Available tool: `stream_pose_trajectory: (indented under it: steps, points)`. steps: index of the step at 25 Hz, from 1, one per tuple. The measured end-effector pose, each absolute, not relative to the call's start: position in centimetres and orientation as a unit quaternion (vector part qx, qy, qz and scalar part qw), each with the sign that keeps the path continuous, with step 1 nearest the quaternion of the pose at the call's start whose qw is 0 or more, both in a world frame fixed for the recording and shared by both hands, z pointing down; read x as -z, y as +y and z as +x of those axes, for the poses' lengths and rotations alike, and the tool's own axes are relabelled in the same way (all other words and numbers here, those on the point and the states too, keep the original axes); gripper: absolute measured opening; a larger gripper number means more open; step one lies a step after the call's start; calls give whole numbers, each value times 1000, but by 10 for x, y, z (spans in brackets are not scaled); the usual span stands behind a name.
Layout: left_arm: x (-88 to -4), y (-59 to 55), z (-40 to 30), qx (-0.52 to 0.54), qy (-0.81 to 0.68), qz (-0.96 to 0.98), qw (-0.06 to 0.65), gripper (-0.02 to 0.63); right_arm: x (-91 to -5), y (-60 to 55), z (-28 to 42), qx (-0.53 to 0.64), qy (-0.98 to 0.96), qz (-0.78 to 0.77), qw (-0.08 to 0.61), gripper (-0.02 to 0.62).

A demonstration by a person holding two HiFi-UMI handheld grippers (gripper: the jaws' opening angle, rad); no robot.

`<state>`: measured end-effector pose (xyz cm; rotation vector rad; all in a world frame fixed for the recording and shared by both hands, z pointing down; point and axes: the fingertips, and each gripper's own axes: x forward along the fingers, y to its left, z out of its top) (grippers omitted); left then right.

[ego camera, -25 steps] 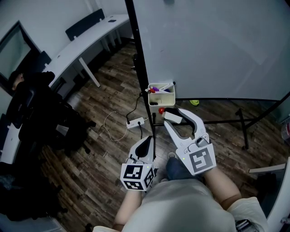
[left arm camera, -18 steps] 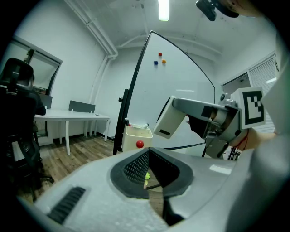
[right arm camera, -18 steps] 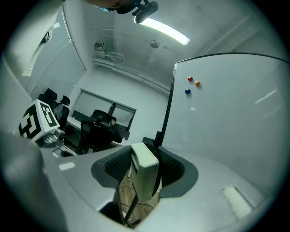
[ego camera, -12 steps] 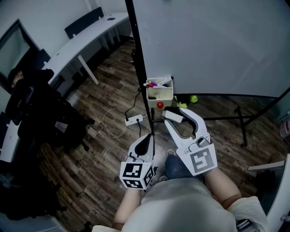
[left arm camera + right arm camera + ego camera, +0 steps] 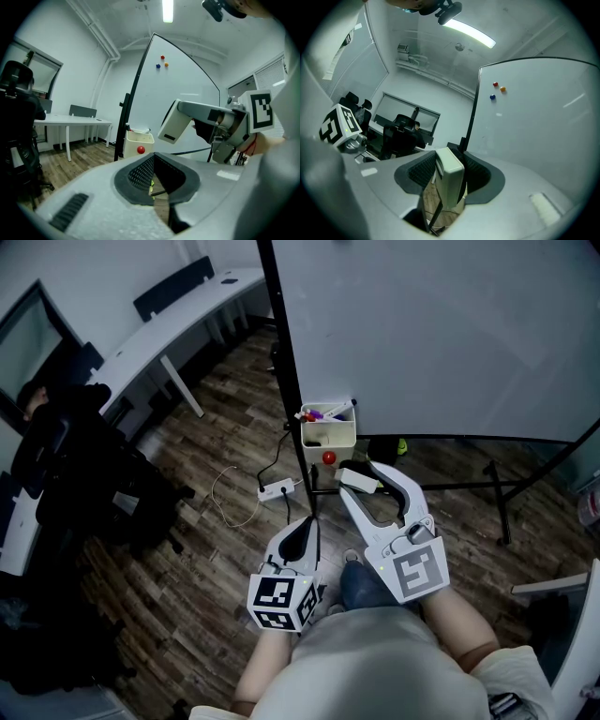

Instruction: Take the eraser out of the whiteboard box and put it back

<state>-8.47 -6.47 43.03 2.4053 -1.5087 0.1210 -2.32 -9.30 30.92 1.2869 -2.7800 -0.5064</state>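
Little changes: right gripper [image 5: 367, 482] stays put, fingers still clenched on eraser [image 5: 359, 480], just below whiteboard box [image 5: 329, 435] at frame centre. Left gripper [image 5: 305, 532] fingers closed, empty. Eraser out; return still pending.

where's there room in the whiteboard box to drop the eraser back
Bare: the near part of the box, between its front wall and the markers. Crowded: the far edge by the whiteboard, where the markers lie.
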Motion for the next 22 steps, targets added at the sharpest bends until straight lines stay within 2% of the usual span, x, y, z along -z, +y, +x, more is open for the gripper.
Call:
stream_pose_trajectory:
  steps: [22]
  points:
    - [-424,-112,-90,-39,-532,834,144,5,-307,-142,-31,161,-898,408,15,190]
